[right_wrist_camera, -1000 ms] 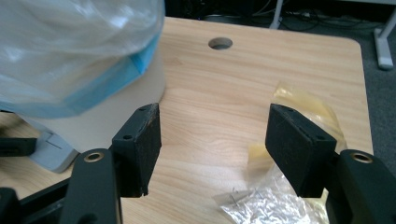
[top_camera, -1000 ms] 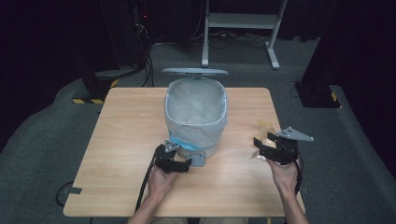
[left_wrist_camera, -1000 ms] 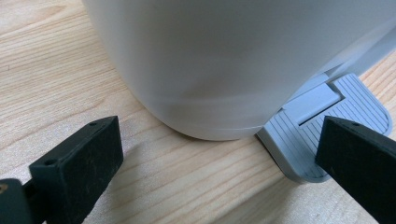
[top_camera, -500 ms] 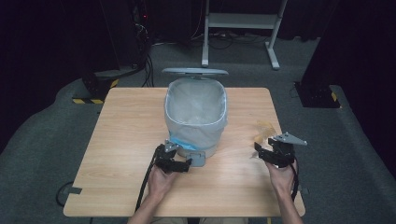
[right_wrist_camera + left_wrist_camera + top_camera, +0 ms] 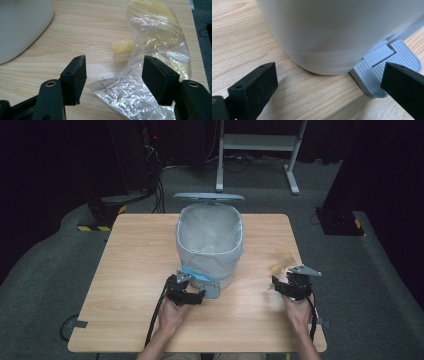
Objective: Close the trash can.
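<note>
While both grippers sit low at the near half of the table, this is how things stand:
right jaws: spread wide, nothing pinched; crinkled end of the plastic bag (image 5: 140,82) lies on the wood between them, pads not pressing it
right gripper (image 5: 292,282): near the table's right edge, at the bag's near end
bag: clear, crumpled, yellowish bit inside; flat on the table, well right of the bin
left jaws: apart, holding nothing; one hangs over the grey pedal (image 5: 384,71), can't tell if it touches
left gripper (image 5: 192,292): right at the bin's near base, pointing toward the pedal
bin (image 5: 210,245): white, lined with a thin bag, lid (image 5: 208,197) standing up at the back, mid-table
table (image 5: 125,270): light wood, dark floor around
</note>
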### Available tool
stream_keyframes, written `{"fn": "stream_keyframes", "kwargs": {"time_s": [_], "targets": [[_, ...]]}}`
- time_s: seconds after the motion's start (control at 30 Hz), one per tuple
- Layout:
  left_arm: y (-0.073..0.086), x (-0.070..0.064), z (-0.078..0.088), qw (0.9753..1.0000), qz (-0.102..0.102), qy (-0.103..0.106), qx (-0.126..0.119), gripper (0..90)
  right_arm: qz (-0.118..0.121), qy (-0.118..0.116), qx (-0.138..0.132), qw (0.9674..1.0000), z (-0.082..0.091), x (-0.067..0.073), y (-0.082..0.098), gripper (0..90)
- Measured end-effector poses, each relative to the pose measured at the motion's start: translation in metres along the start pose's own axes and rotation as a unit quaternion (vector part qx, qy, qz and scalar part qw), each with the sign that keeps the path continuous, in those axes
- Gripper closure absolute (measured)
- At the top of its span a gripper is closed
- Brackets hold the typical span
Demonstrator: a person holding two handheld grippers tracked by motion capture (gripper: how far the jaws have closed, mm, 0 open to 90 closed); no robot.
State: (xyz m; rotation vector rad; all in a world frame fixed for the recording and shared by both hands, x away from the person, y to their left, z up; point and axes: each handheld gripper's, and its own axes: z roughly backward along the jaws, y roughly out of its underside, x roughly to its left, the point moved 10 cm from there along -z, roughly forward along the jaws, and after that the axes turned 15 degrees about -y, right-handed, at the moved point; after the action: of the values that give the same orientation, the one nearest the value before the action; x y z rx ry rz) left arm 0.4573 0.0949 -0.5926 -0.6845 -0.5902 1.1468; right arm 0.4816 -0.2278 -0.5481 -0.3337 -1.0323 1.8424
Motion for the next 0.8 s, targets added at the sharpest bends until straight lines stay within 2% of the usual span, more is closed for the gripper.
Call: {"fn": "stream_keyframes", "kwargs": {"time_s": [0.4,0.47,0.8], "targets": [[0.0,-0.001,0.001,1.0,-0.003,-0.005,-0.004,0.8,0.001,0.023,0.015,0.9996,-0.016,-0.013,0.006,36.3],[0.0,-0.002,0.001,1.0,-0.001,-0.004,-0.004,0.8,0.01,0.033,0.019,0.9992,-0.018,-0.014,0.006,36.4],[-0.001,-0.001,0.002,0.9998,-0.009,-0.015,-0.013,0.8,0.012,0.041,0.032,0.9986,-0.031,-0.018,0.008,38.1]]}}
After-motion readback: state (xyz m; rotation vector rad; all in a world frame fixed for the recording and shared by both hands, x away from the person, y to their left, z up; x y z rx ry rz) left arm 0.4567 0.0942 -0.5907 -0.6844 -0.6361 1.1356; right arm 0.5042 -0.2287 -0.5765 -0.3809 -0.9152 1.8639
